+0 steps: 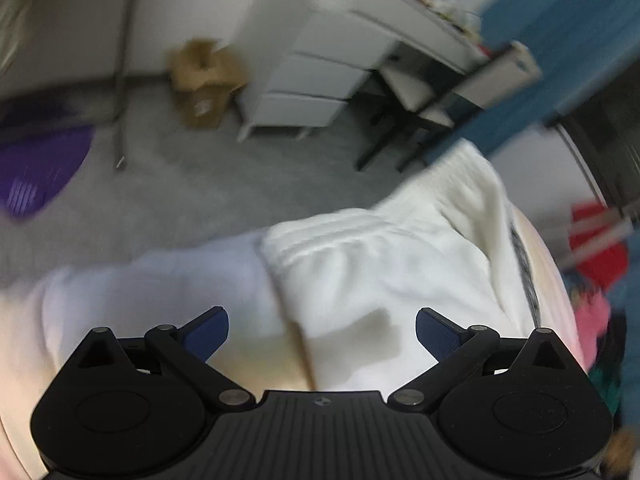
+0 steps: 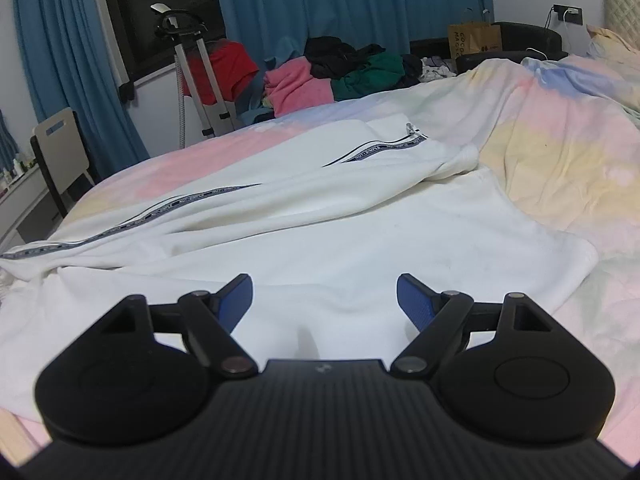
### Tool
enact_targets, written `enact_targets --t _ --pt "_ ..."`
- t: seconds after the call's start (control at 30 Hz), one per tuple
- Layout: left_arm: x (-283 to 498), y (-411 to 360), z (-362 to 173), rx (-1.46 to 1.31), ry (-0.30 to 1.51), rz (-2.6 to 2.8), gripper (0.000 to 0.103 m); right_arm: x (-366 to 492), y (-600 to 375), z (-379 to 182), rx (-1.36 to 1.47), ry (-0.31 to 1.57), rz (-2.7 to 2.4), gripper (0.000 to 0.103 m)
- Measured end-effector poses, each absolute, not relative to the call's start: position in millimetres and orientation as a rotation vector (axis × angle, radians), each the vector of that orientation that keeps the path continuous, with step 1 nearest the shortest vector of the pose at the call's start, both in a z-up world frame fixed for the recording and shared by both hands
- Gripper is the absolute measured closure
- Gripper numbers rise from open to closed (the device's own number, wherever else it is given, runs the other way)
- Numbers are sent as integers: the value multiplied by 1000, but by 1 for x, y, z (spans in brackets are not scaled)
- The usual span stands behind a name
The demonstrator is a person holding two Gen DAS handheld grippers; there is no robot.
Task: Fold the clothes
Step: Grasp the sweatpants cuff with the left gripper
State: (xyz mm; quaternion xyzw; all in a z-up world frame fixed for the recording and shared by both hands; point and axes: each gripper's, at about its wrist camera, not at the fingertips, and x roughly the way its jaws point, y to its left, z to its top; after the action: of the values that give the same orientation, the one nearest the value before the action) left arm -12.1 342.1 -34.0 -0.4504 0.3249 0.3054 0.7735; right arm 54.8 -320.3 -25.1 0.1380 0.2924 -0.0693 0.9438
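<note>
A white zip jacket [image 2: 304, 216] with a dark lettered zipper tape lies spread on the pastel bedsheet [image 2: 560, 160]. Its ribbed hem [image 1: 400, 236] shows in the blurred left wrist view, near the bed's edge. My left gripper [image 1: 322, 330] is open and empty, just above the hem end of the jacket. My right gripper [image 2: 324, 300] is open and empty, low over the jacket's near side.
A pile of pink, green and black clothes [image 2: 340, 68] lies at the bed's far side, with a garment steamer [image 2: 192, 60] and blue curtains behind. Off the bed's edge are a white drawer desk [image 1: 312, 80], a chair [image 1: 420, 104], a cardboard box [image 1: 204, 80] and grey floor.
</note>
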Motion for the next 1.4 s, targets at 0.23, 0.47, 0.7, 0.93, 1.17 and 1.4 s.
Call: enact_targets --t 0.23,0.47,0.7,0.93,1.17,1.4 --pt "-10 353 -60 -1093 769 597 2 54 -325 -25 308 603 -137 22" --pt "-18 347 -55 -1231 617 344 4 54 -349 -29 465 621 -142 22" --pt "-32 343 -46 -1305 451 240 5 46 -381 -38 673 621 -183 22" --pt "-24 343 -73 -1336 690 333 19 34 -423 -52 884 599 -307 22" --pt "-13 341 -80 -1273 675 313 37 18 -448 -61 967 534 -437 21" --pt "9 344 -91 -1236 629 308 57 34 -467 -108 1169 646 -518 26"
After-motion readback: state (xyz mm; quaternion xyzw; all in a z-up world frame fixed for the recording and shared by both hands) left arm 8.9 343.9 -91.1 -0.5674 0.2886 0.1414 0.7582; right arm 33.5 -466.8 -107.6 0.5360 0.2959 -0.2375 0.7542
